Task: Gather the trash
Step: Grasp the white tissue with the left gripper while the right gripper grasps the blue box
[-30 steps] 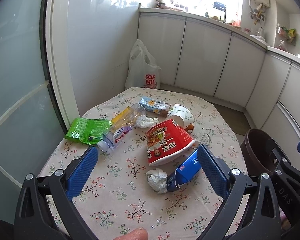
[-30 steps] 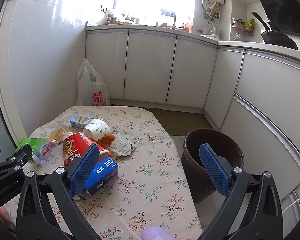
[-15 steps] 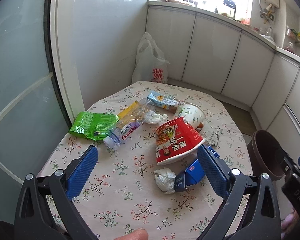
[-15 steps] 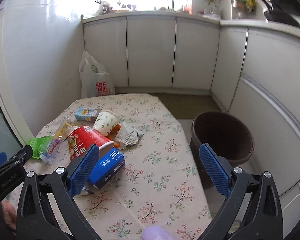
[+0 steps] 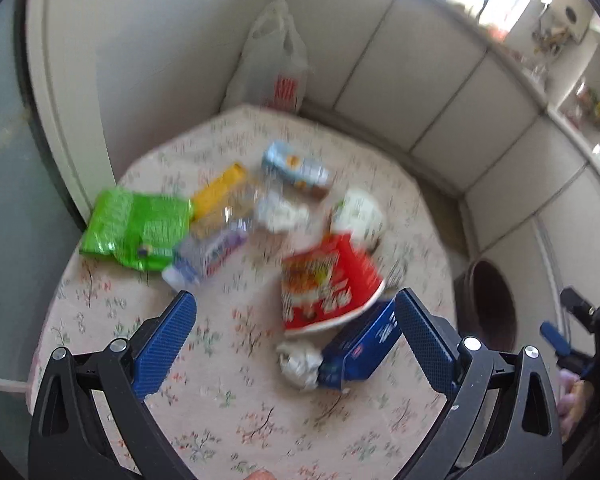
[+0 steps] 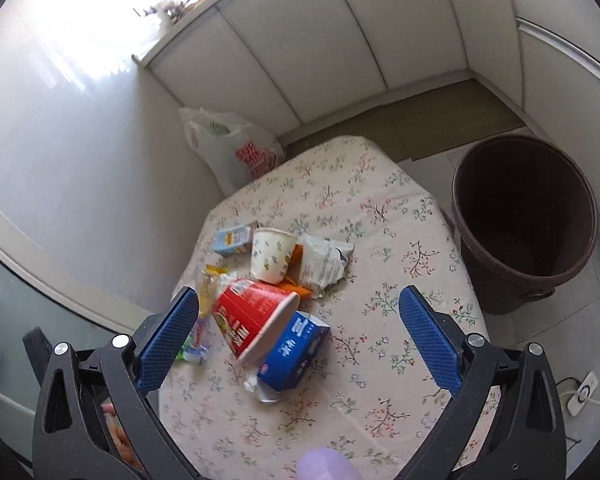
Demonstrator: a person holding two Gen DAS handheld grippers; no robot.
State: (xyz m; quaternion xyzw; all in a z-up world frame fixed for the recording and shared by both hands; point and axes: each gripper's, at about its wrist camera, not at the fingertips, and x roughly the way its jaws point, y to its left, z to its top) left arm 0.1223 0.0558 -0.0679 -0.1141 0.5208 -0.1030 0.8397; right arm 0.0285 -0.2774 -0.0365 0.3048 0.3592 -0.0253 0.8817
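Note:
Trash lies on a floral-cloth table (image 6: 384, 336): a red noodle cup (image 6: 252, 316) (image 5: 328, 280) on its side, a blue carton (image 6: 296, 350) (image 5: 360, 350), a crumpled tissue (image 5: 300, 364), a white paper cup (image 6: 272, 254), a silver wrapper (image 6: 324, 264), a small light-blue carton (image 6: 232, 240), a plastic bottle (image 5: 216, 248) and a green packet (image 5: 136, 228). My left gripper (image 5: 294, 326) hovers open above the table's near side; its view is blurred. My right gripper (image 6: 298, 336) is open above the red cup and blue carton, holding nothing.
A brown bin (image 6: 524, 216) (image 5: 492, 304) stands on the floor at the table's right. A white plastic bag (image 6: 236, 152) leans against the wall behind the table. White cabinets (image 6: 324, 48) line the back. A white power strip (image 6: 582, 392) lies on the floor.
Both grippers have risen and tilted down toward the table, so the trash and the bin are seen more from above. Both stay open. The trash has not moved.

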